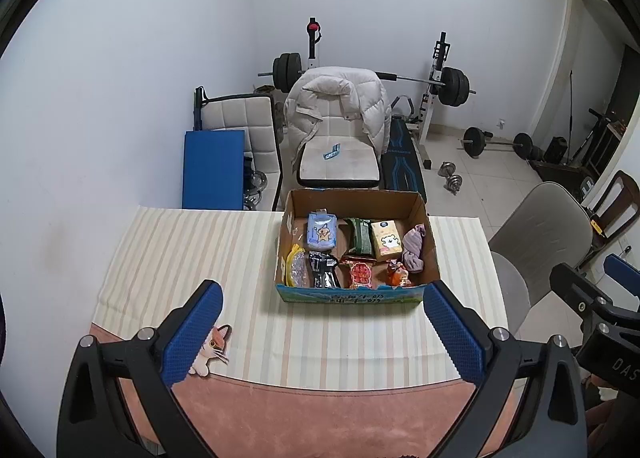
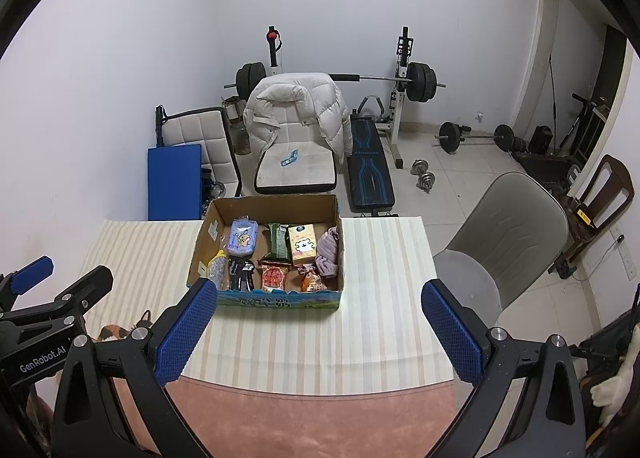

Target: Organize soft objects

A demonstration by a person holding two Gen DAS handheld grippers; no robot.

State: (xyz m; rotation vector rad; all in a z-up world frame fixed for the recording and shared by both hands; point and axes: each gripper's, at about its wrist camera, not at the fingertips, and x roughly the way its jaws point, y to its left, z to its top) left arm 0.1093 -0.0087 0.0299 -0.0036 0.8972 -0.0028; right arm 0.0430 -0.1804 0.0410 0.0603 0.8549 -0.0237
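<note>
A cardboard box [image 1: 298,196] stands at the far side of the striped tablecloth [image 1: 180,250]; it also shows in the right wrist view [image 2: 276,202]. It holds several soft items: a blue tissue pack [image 1: 321,231], a green packet [image 1: 359,239], a yellow tissue pack [image 1: 386,244], a mauve cloth [image 1: 414,248] and snack bags [image 1: 360,274]. A small cat plush [image 1: 210,350] lies on the table by my left gripper's left finger. My left gripper [image 1: 322,322] is open and empty, high above the table's near side. My right gripper [image 2: 318,322] is open and empty beside it.
A pink mat [image 1: 320,410] covers the table's near edge. Behind the table stand a white chair with a puffy jacket [image 1: 338,110], a blue pad [image 1: 212,168] and a weight bench with barbell [image 1: 448,84]. A grey chair [image 2: 492,230] stands to the right.
</note>
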